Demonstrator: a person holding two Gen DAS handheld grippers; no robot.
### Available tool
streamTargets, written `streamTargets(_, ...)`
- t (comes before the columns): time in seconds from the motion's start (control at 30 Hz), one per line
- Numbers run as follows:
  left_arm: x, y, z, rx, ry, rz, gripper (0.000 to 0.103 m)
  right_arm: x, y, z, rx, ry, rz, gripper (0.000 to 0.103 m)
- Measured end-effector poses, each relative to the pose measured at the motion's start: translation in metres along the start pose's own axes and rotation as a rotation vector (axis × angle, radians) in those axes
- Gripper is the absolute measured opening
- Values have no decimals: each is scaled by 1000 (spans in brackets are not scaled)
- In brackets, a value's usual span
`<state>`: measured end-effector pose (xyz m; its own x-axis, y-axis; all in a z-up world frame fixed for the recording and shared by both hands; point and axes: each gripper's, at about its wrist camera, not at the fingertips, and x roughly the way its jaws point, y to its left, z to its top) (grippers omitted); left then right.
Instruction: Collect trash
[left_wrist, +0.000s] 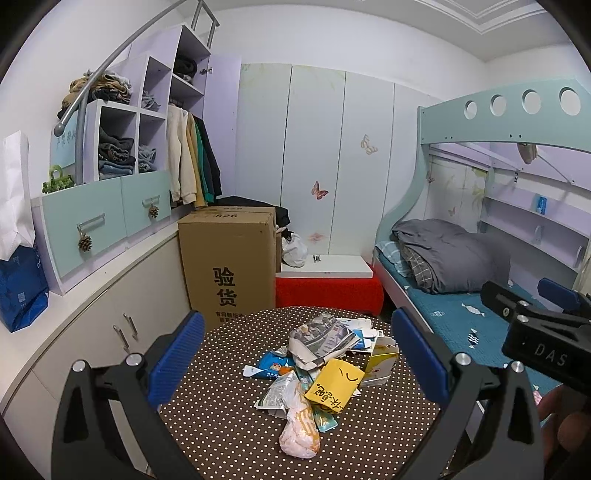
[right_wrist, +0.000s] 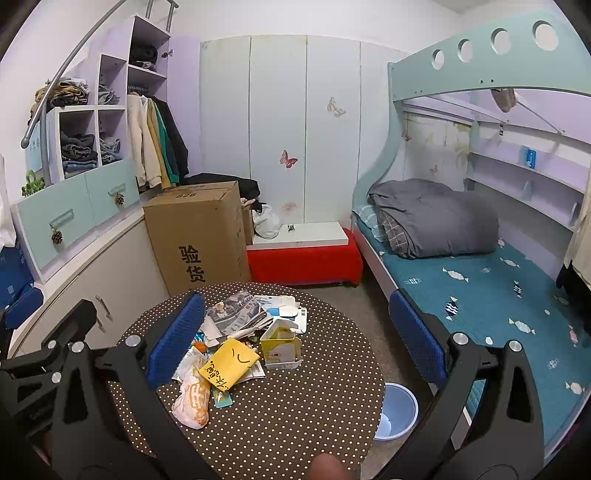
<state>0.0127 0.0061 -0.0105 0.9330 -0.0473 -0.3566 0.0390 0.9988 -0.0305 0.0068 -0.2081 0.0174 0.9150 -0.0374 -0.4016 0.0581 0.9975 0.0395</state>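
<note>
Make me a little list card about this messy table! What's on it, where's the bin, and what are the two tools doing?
table: round, brown cloth with white dots
trash: one pile on the table, nothing picked up yet
in the pile: yellow wrapper, crumpled newspaper, small yellow carton standing open, orange-and-white bag
bin: blue, on the floor beside the table, on the bed side
left tool: open, above the table, holding nothing
right tool: open, above the table, holding nothing
</note>
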Motion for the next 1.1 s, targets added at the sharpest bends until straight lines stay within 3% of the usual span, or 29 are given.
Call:
streamTargets(0.6, 5, 2, 0, 2, -1, 2, 99, 7, -1, -1, -2, 10, -4, 98)
streamTargets(1.1, 33, 18, -22, 1, 69, 41, 99, 33, -4, -12, -17, 65, -7, 98)
